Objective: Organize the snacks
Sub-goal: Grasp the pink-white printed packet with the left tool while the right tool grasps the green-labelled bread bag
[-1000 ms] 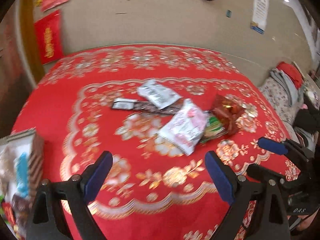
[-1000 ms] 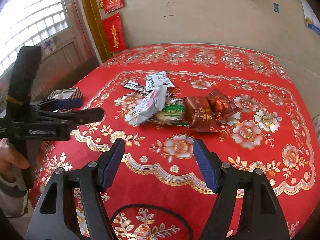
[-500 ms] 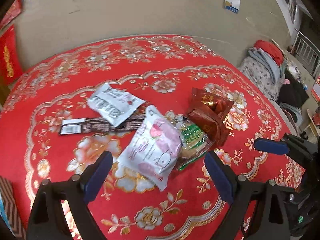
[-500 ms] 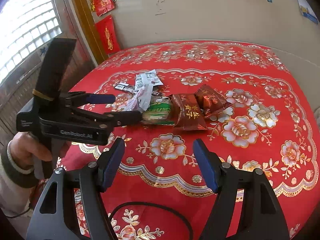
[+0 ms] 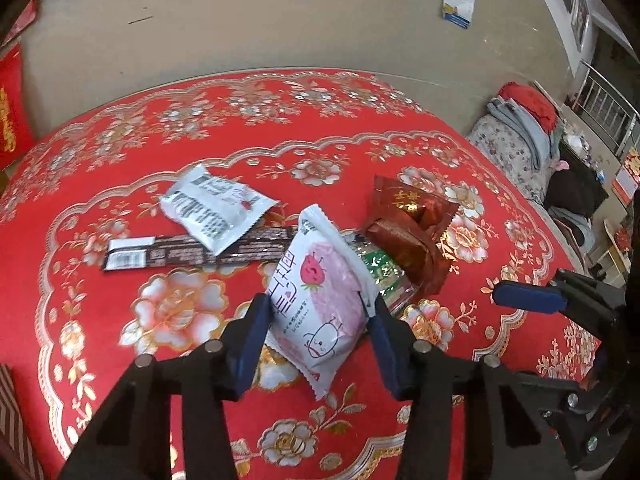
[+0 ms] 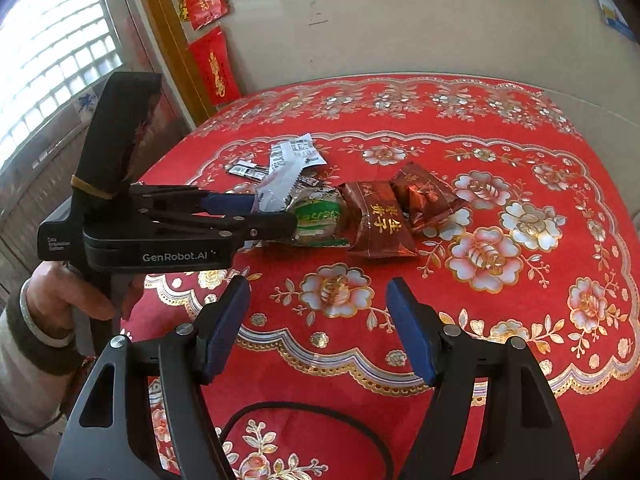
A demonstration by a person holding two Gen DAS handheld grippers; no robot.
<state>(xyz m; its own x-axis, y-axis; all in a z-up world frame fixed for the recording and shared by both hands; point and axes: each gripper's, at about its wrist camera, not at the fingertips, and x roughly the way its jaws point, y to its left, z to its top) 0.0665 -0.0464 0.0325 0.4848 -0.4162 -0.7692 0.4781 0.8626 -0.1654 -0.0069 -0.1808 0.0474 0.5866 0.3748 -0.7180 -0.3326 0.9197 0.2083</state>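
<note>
A pile of snack packets lies on the red floral tablecloth [image 5: 200,120]. My left gripper [image 5: 318,316] is shut on the white-and-pink strawberry packet [image 5: 320,292], its pads touching both long edges. Behind it lie a green packet [image 5: 378,266], two brown-red packets [image 5: 408,224], a white barcode packet [image 5: 212,208] and a long dark bar [image 5: 192,254]. In the right wrist view the left gripper [image 6: 264,216] reaches into the pile from the left. My right gripper [image 6: 318,328] is open and empty above the cloth, short of the brown-red packets [image 6: 380,220].
A striped box edge [image 5: 12,420] shows at the lower left of the left wrist view. The table's far side meets a beige wall [image 6: 400,20] with red hangings [image 6: 214,68]. A bed with folded clothes [image 5: 520,128] stands to the right.
My left gripper moved forward to the pile and its fingers closed onto the strawberry packet. My right gripper stayed open and barely moved.
</note>
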